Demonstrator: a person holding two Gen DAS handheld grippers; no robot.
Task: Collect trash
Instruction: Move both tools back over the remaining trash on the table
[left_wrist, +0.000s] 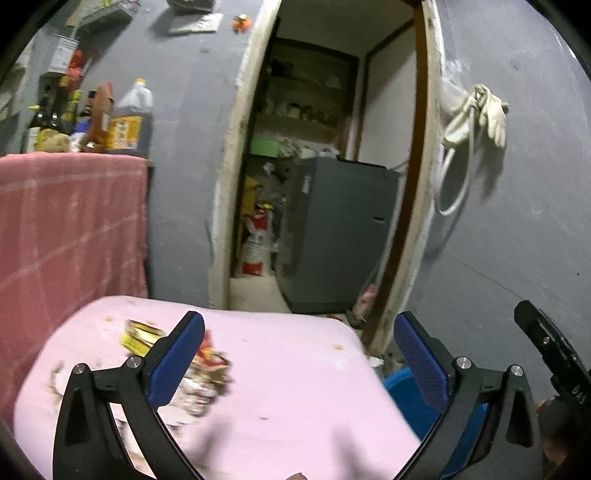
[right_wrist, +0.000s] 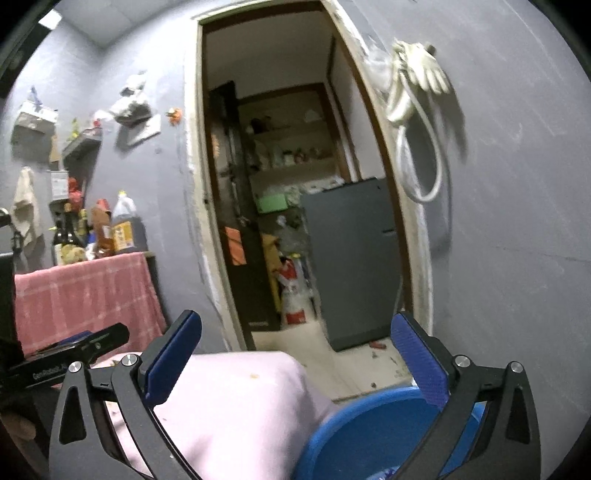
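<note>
A grey painted wall (right_wrist: 517, 221) fills the far side of both views, cut by an open doorway with a chipped cream frame (left_wrist: 231, 184). Through it stand a dark grey cabinet (left_wrist: 340, 236), cluttered shelves and a red and white sack (left_wrist: 255, 243) on the floor. Left of the doorway a pink checked cloth (left_wrist: 70, 221) drapes a counter that carries dark glass bottles and a large plastic jug of brown liquid with a yellow label (left_wrist: 131, 118); the label's print is too blurred to read. Right of the doorway a pale work glove and a looped white cord (left_wrist: 476, 114) hang on the wall.

Nearest lies a pale pink cloth-covered surface (left_wrist: 295, 369), stained in spots. At its right edge, lower down, sits a round blue plastic tub (right_wrist: 362, 432).

The trash is on the left part of the pink surface: a yellow and black wrapper (left_wrist: 138, 334) and, just beside it, a crumpled red and white packet (left_wrist: 207, 376), both smeared by blur.

The left hand-held gripper (left_wrist: 299, 360) points slightly downward over the pink surface, its blue-padded jaws spread wide with nothing between them; the crumpled packet shows behind its left finger. The right hand-held gripper (right_wrist: 295, 362) points level toward the doorway, above the pink surface's corner and the tub, jaws equally wide and empty. In the right wrist view, white lettering on the left gripper's black body reads partly "GenRobot".
</note>
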